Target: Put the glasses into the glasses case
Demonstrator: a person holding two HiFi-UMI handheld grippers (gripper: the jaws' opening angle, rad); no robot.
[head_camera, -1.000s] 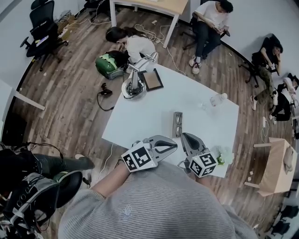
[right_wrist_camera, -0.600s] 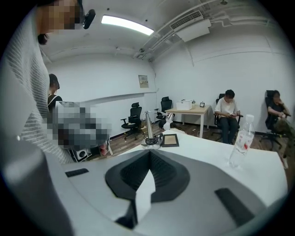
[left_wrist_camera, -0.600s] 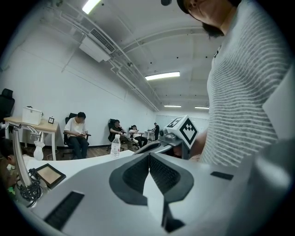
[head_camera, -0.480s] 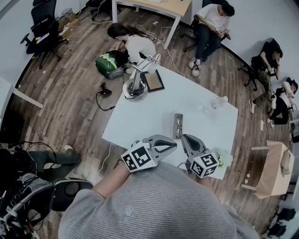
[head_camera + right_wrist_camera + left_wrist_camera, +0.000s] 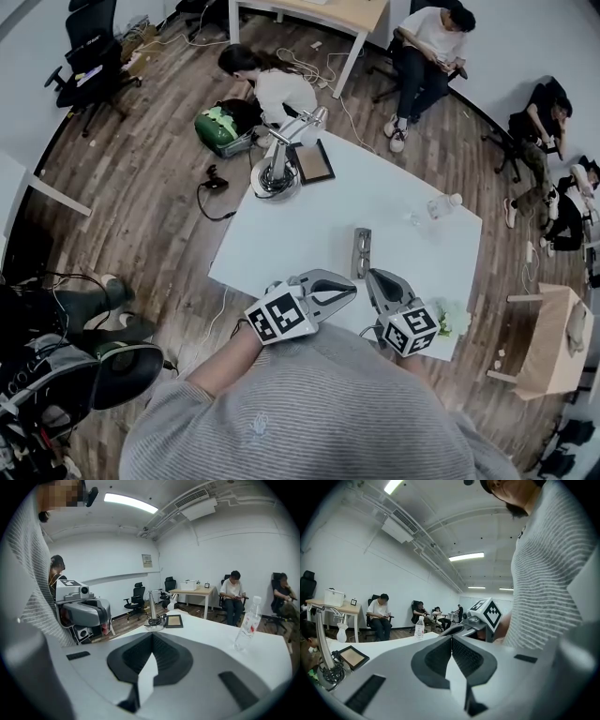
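Note:
A narrow grey glasses case [image 5: 362, 253] lies on the white table [image 5: 300, 234], just beyond both grippers. Dark glasses seem to lie in it, but the picture is too small to be sure. My left gripper [image 5: 352, 292] is held near the table's front edge and points right, its jaws shut with nothing between them [image 5: 451, 639]. My right gripper [image 5: 373, 276] sits beside it, pointing toward the case, jaws also shut and empty [image 5: 152, 637]. The case shows in neither gripper view.
A desk lamp on a round base [image 5: 274, 173] and a dark framed panel [image 5: 310, 161] stand at the table's far corner. A water bottle [image 5: 442, 203] stands at the right edge. A green and white bundle [image 5: 450, 319] lies by the right gripper. People sit around the room.
Both grippers have kept still with jaws shut. The head view has shifted slightly, and a person's feet at the lower left have moved.

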